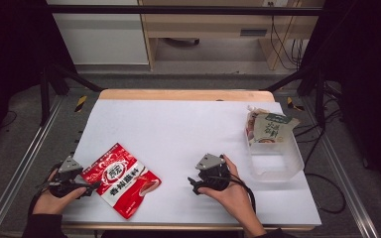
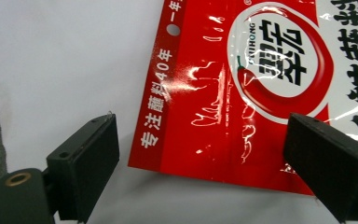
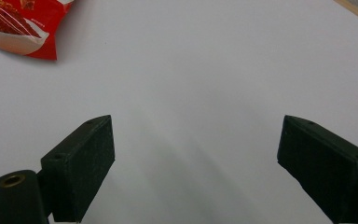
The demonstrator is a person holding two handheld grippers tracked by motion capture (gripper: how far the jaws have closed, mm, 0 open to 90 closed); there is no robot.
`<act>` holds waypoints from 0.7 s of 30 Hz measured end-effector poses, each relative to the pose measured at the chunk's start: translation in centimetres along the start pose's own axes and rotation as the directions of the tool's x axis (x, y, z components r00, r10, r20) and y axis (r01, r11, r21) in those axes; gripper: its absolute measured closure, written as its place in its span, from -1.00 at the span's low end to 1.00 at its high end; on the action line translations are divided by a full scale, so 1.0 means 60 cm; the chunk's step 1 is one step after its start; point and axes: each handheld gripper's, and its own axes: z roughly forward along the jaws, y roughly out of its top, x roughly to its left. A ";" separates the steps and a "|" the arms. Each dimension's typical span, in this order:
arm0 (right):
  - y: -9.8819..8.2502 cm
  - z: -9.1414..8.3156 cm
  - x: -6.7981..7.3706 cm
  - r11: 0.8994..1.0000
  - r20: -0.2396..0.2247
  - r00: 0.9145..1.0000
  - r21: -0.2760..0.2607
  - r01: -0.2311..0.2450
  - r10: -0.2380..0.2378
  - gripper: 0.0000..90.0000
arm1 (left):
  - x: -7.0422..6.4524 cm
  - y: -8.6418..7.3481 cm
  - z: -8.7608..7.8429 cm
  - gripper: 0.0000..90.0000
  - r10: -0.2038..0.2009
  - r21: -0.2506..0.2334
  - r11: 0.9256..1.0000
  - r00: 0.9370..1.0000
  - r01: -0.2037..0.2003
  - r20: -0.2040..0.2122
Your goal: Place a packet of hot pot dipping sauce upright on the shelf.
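Left gripper (image 2: 200,154) wide open, red sachet (image 2: 261,88) edge btwn its jaws, nothing gripped. Right gripper (image 3: 196,158) wide open too, holding nothing, over bare white sheet (image 3: 214,70).

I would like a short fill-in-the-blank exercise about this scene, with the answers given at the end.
1. The left gripper has its jaws ____ around an edge of the red packet.
2. The pale packet stands inside a clear ____ at the table's right.
3. The right gripper is open over the ____ sheet, holding nothing.

Answers: open; tub; white
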 end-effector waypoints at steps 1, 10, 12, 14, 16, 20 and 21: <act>0.000 0.000 0.000 1.000 -0.001 1.000 0.000 0.001 -0.001 -0.75 | -0.001 0.000 -0.001 -0.76 0.004 0.002 1.000 1.000 -0.004 0.000; -0.001 0.001 -0.001 1.000 0.001 1.000 0.005 -0.001 0.001 -0.74 | -0.007 0.005 -0.013 -0.61 -0.009 -0.029 1.000 0.999 0.010 0.039; -0.001 0.001 -0.001 1.000 0.000 1.000 0.006 0.000 0.000 -0.74 | -0.009 0.007 -0.018 -0.55 -0.015 -0.041 0.999 0.999 0.017 0.049; -0.001 0.000 0.000 1.000 -0.002 1.000 0.007 0.006 -0.006 -0.74 | -0.012 0.008 -0.023 -0.52 -0.026 -0.059 0.998 0.997 0.031 0.072; -0.001 0.001 0.000 1.000 -0.002 1.000 0.007 0.004 -0.004 -0.74 | -0.015 0.010 -0.028 -0.51 -0.040 -0.076 0.996 0.995 0.046 0.089; -0.002 0.001 0.000 1.000 -0.002 1.000 0.014 0.011 -0.011 -0.74 | -0.016 0.008 -0.027 -0.43 -0.065 -0.051 0.996 0.990 0.072 0.128; -0.002 0.001 -0.001 1.000 -0.003 1.000 0.015 0.014 -0.014 -0.74 | -0.016 0.007 -0.026 -0.39 -0.064 -0.042 0.997 0.990 0.069 0.125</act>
